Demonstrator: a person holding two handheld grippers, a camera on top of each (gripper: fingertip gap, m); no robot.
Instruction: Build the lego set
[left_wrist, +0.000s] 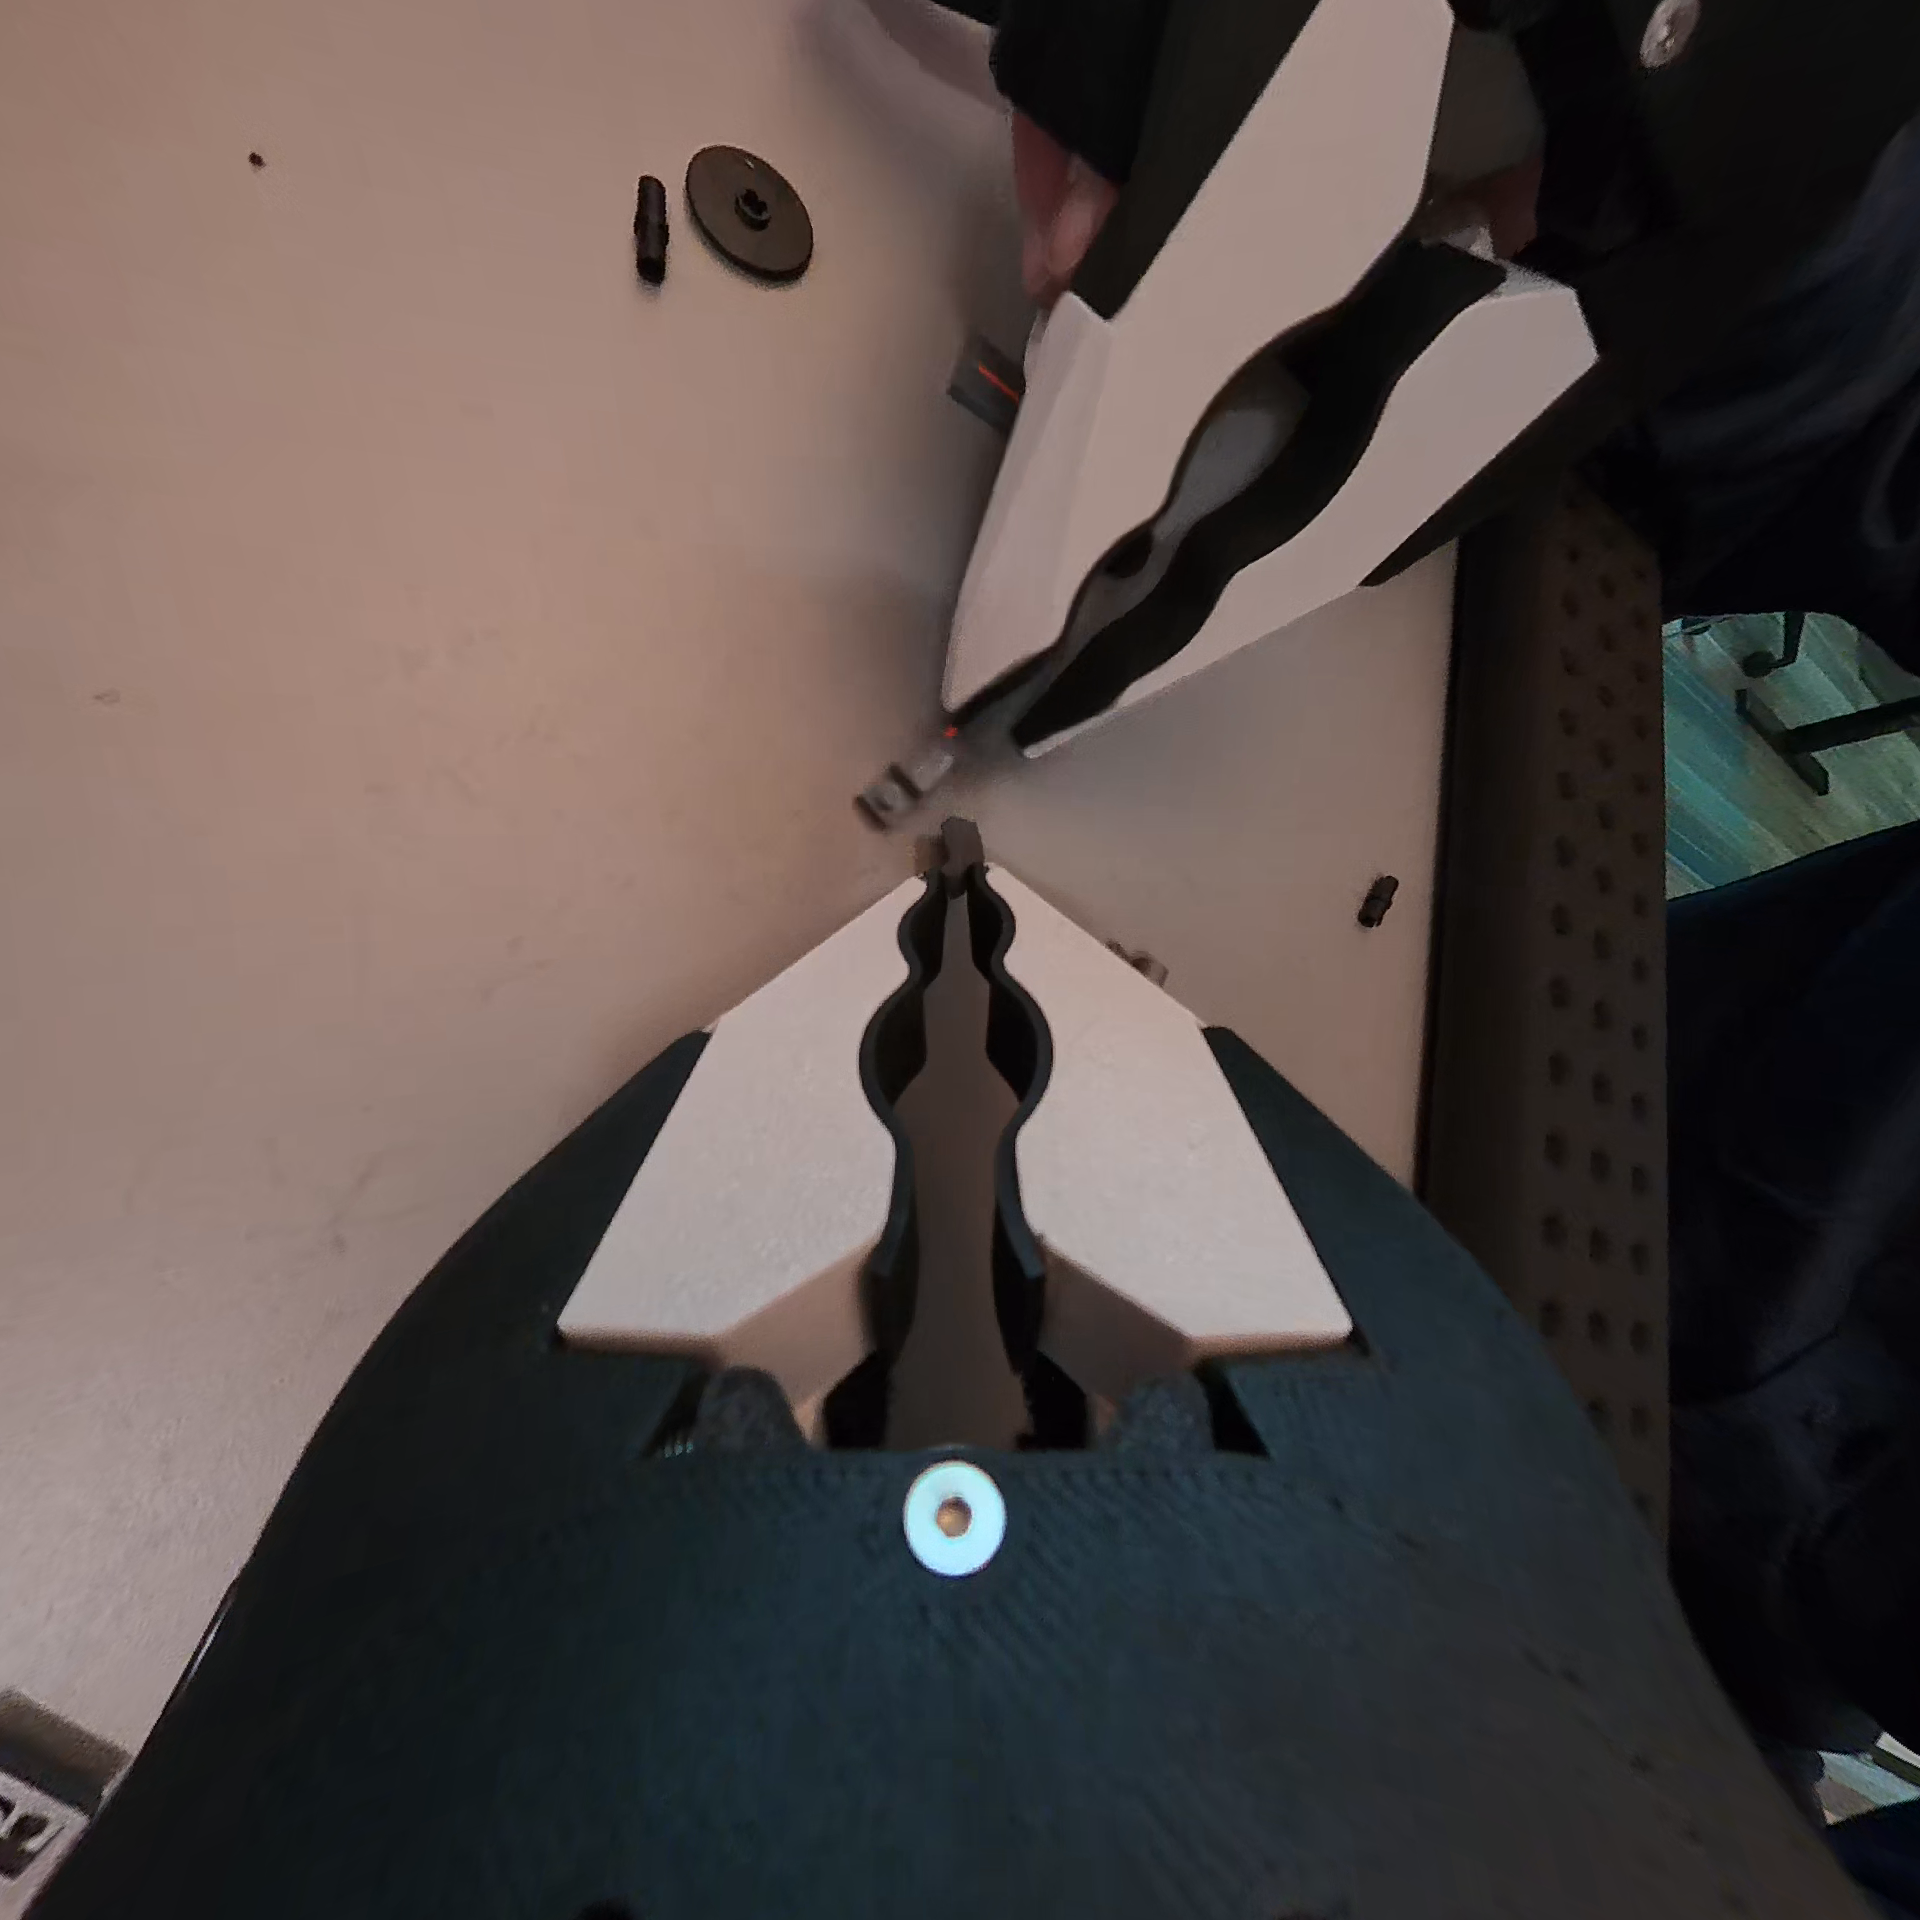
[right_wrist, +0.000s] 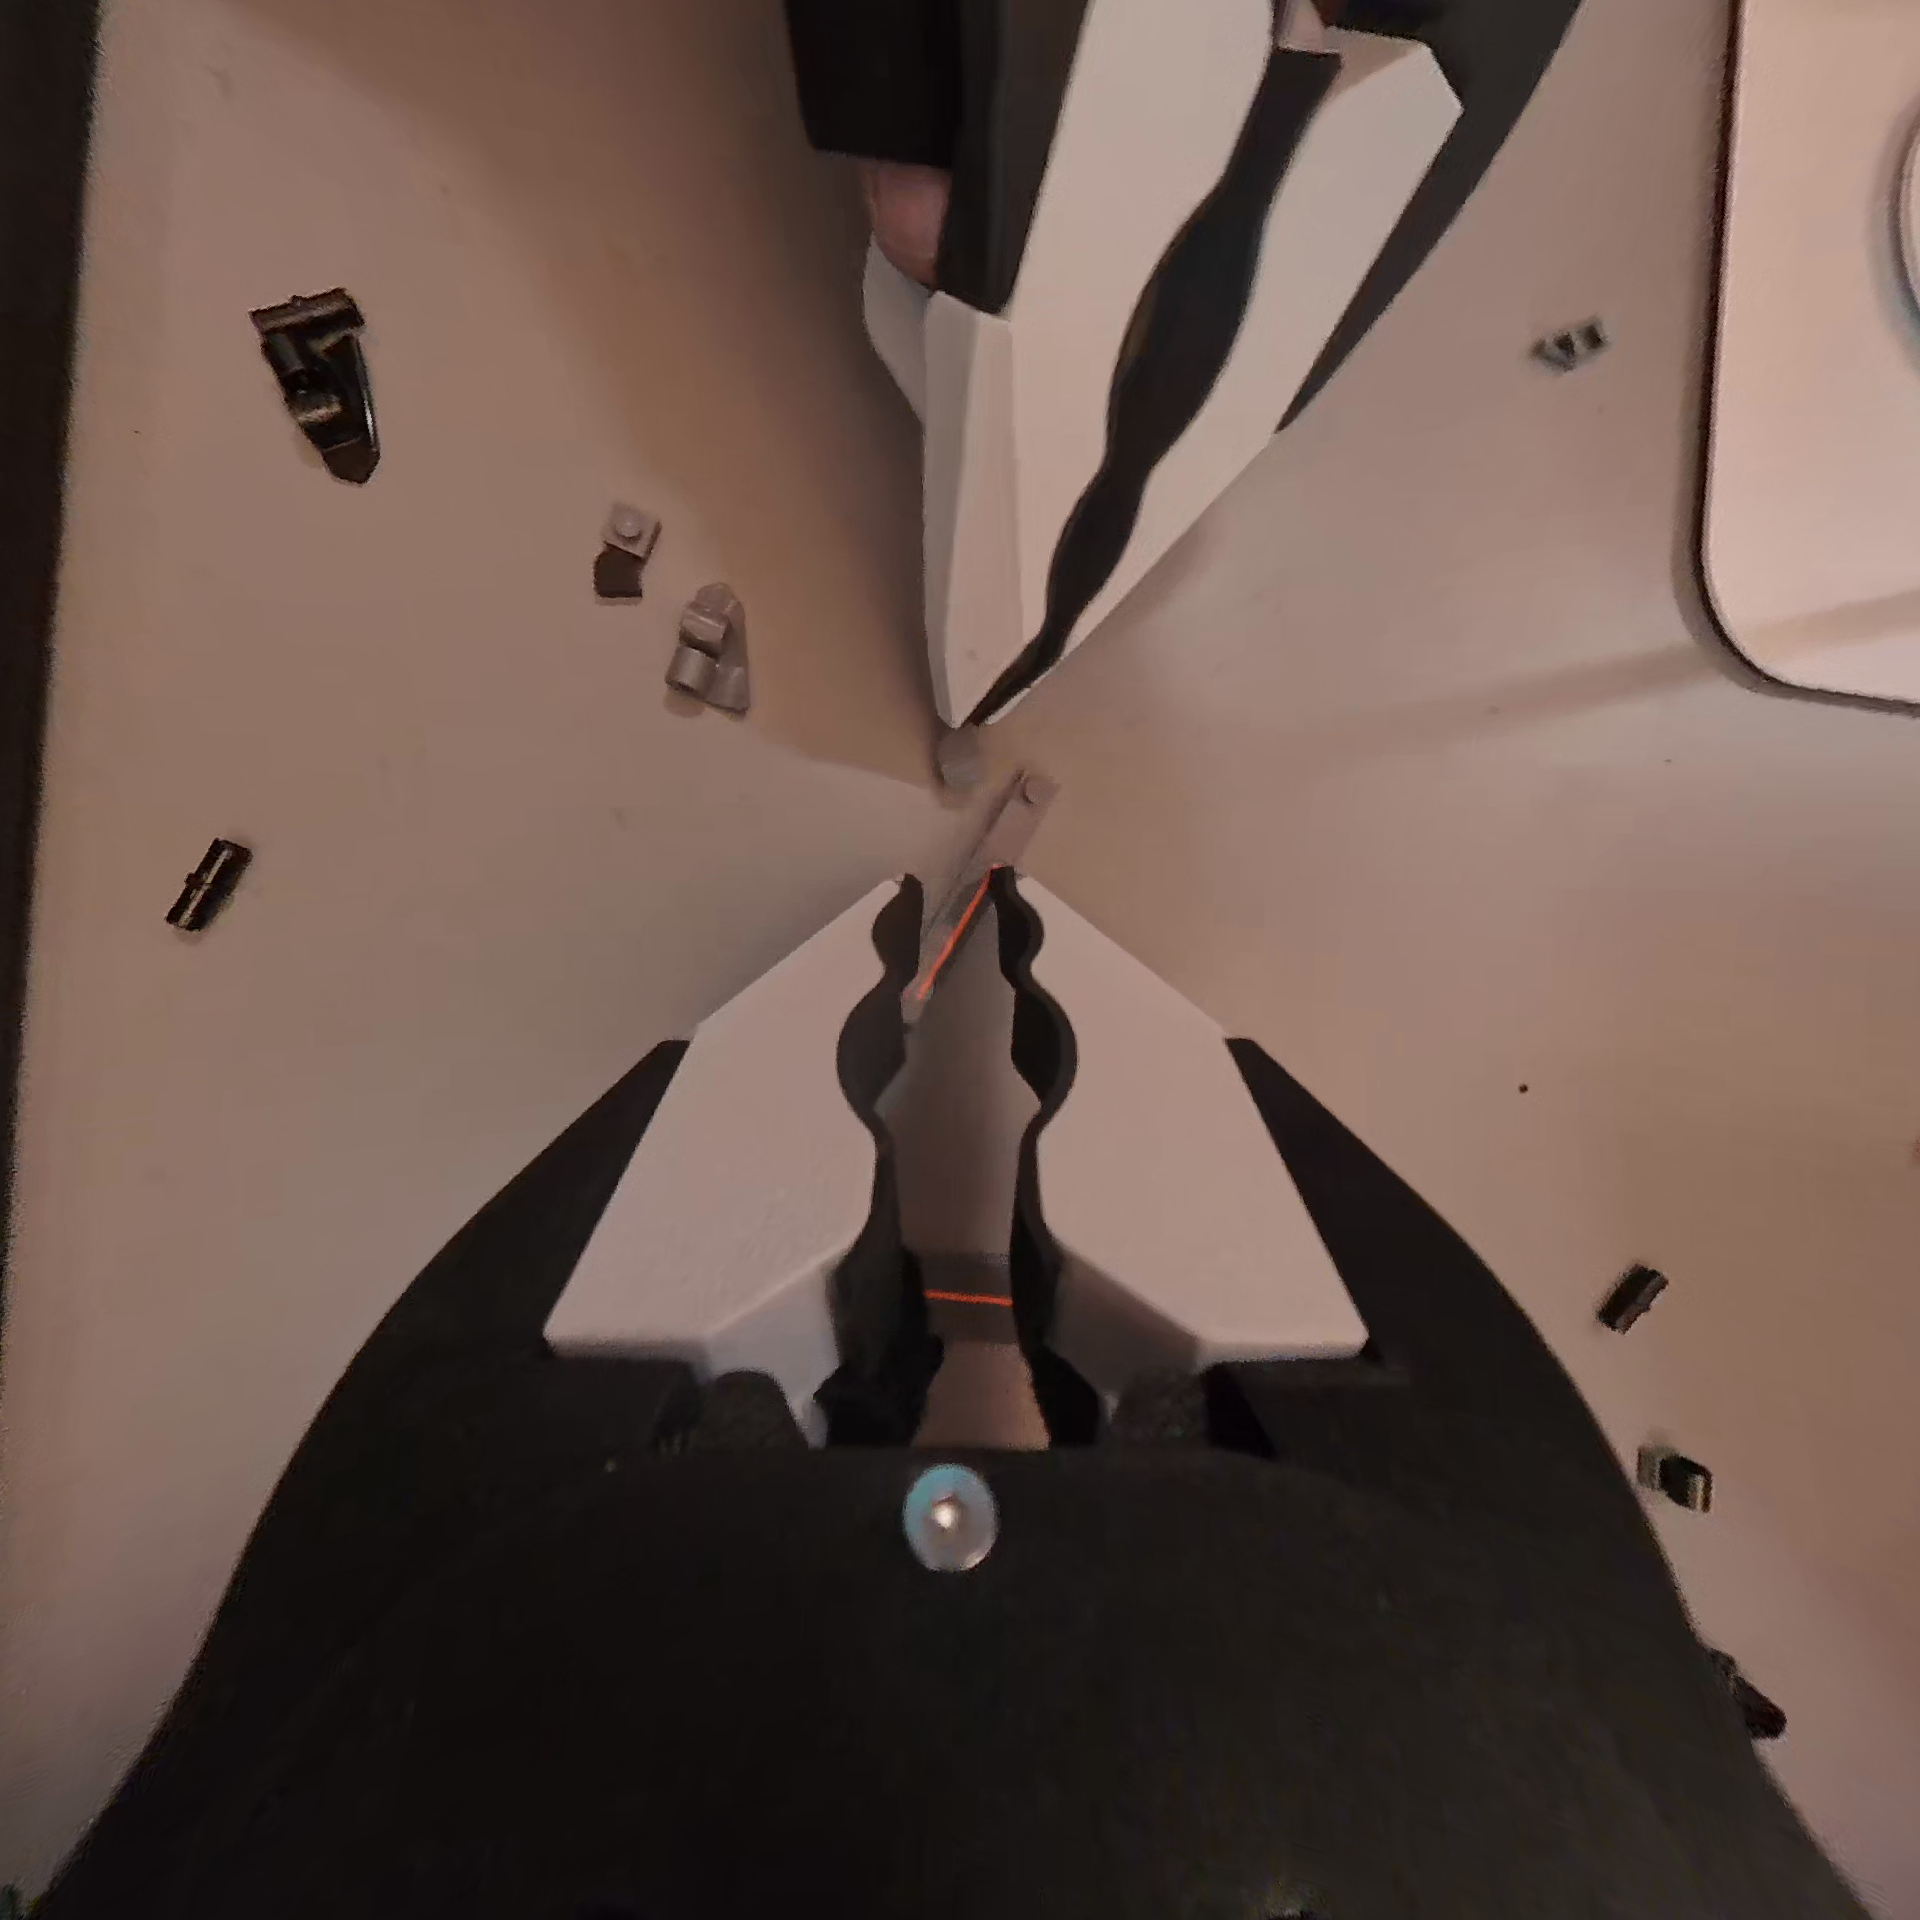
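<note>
In the left wrist view my left gripper (left_wrist: 951, 883) is shut on a small grey stud piece (left_wrist: 957, 837) that sticks out past its tips. My right gripper (left_wrist: 977, 724) comes in from the upper right, shut on a thin grey plate (left_wrist: 906, 790) with an orange stripe. In the right wrist view my right gripper (right_wrist: 951, 883) holds that plate (right_wrist: 1003, 831) tilted, studded end forward. The left gripper (right_wrist: 966, 724) hangs from above with the grey stud piece (right_wrist: 961, 764) next to the plate's end. Whether the two pieces touch cannot be told.
Loose parts on the pale table (left_wrist: 364, 727): a black disc (left_wrist: 748, 213), black pins (left_wrist: 651, 229) (left_wrist: 1377, 899) (right_wrist: 208, 883), a black sub-assembly (right_wrist: 317, 384), grey pieces (right_wrist: 629, 551) (right_wrist: 712, 649) (right_wrist: 1569, 343), black bits (right_wrist: 1631, 1299) (right_wrist: 1673, 1475), an orange-striped piece (left_wrist: 982, 379). A white tray (right_wrist: 1818, 416) lies far right. My two grippers' fingertips are within a few centimetres of each other.
</note>
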